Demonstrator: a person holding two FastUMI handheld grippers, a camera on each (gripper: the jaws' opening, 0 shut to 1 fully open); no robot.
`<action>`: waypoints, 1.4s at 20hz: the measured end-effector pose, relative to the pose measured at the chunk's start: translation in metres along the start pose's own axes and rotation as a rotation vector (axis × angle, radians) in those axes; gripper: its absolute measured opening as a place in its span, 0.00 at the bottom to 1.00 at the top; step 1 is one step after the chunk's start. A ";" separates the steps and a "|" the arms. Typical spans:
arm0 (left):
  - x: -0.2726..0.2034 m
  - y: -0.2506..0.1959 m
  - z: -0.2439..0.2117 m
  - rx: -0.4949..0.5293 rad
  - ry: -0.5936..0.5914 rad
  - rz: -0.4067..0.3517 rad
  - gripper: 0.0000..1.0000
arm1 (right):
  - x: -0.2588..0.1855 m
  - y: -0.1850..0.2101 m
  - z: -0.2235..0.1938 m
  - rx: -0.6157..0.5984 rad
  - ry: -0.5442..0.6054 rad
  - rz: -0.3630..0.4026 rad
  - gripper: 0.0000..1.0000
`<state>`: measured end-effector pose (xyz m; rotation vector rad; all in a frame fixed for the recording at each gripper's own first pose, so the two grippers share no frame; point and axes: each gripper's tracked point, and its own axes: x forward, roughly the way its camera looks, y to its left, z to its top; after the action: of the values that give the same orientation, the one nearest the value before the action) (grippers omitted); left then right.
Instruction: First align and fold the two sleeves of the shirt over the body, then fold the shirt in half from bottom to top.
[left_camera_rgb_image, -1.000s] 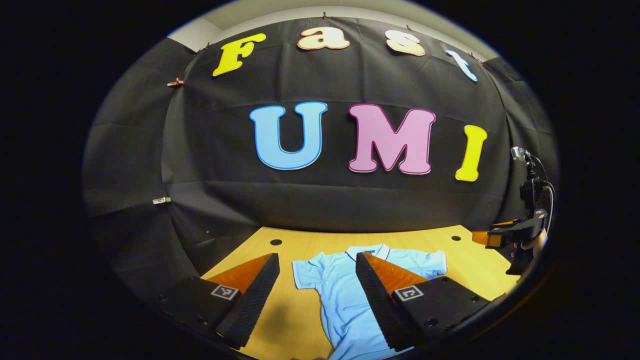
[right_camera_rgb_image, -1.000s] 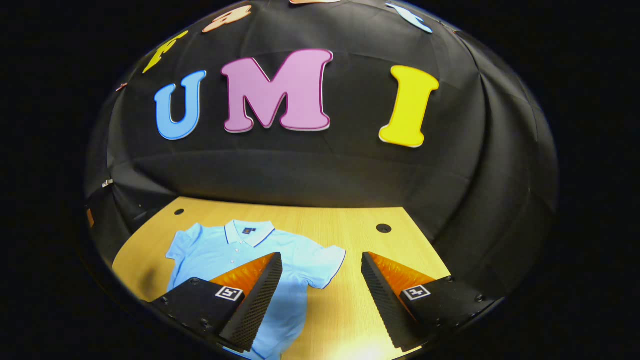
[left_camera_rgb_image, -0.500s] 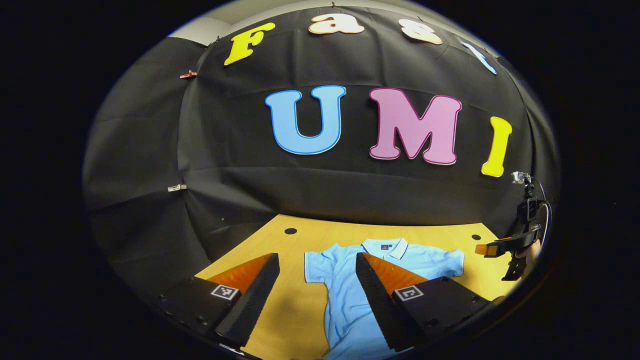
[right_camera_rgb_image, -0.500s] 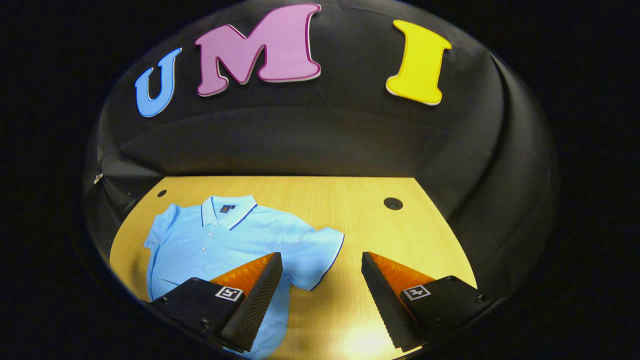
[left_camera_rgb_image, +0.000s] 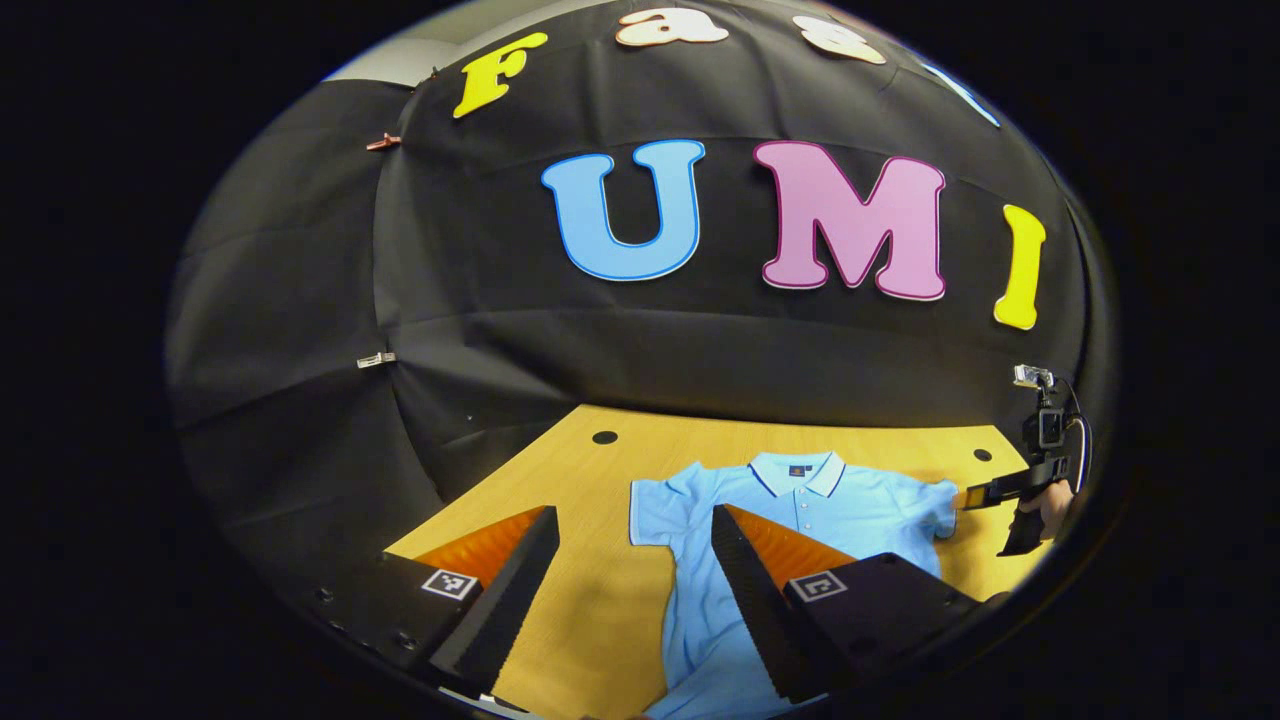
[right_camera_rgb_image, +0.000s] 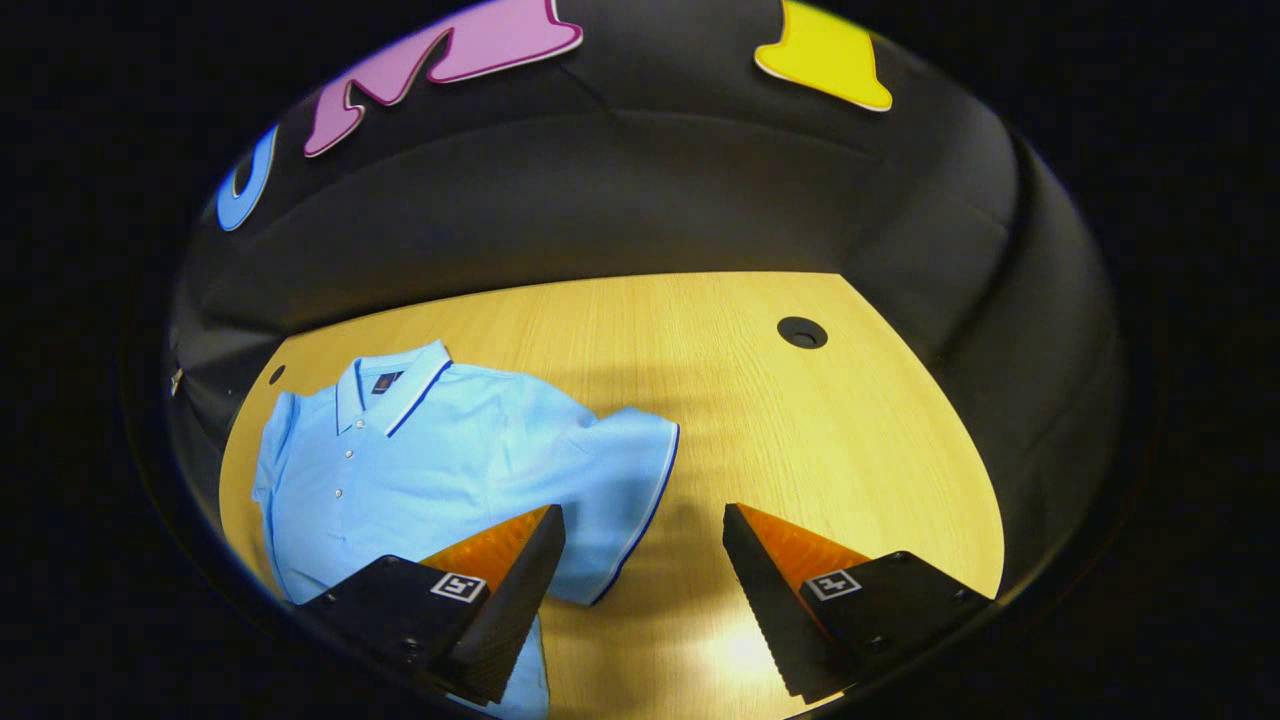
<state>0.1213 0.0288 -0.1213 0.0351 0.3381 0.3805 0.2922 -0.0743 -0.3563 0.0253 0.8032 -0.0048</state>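
Note:
A light blue polo shirt (left_camera_rgb_image: 800, 505) lies flat and face up on the wooden table (left_camera_rgb_image: 590, 610), collar toward the back wall and both short sleeves spread out. My left gripper (left_camera_rgb_image: 632, 515) hovers open above the near side of the shirt, one sleeve (left_camera_rgb_image: 652, 512) showing between its fingers. Its right finger hides part of the body. My right gripper (right_camera_rgb_image: 642, 512) is open over the other sleeve (right_camera_rgb_image: 625, 470), whose dark-trimmed hem lies between its fingers. In the left gripper view the right gripper (left_camera_rgb_image: 1005, 488), held by a hand (left_camera_rgb_image: 1052, 505), sits at the far right beside the shirt.
The table (right_camera_rgb_image: 820, 450) has round cable holes (right_camera_rgb_image: 802, 332) (left_camera_rgb_image: 604, 437) near its back corners. Black cloth walls close in the back and both sides. Bare wood extends to the right of the shirt (right_camera_rgb_image: 420, 450) in the right gripper view.
Both grippers have tipped downward and come closer to the shirt; the right one now stands over the sleeve hem. The shirt has not moved. Both stay open.

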 end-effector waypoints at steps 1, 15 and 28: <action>0.000 -0.002 -0.004 -0.002 0.009 0.003 0.97 | 0.007 -0.003 0.001 0.017 0.010 -0.004 0.99; -0.003 -0.045 -0.030 0.049 0.095 -0.054 0.97 | 0.063 0.005 0.019 -0.054 -0.010 0.002 0.95; -0.003 -0.031 -0.045 0.023 0.114 -0.072 1.00 | 0.054 0.019 0.028 -0.031 -0.012 0.002 0.05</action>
<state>0.1154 -0.0025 -0.1655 0.0236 0.4548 0.3083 0.3502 -0.0562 -0.3752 -0.0035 0.7912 0.0096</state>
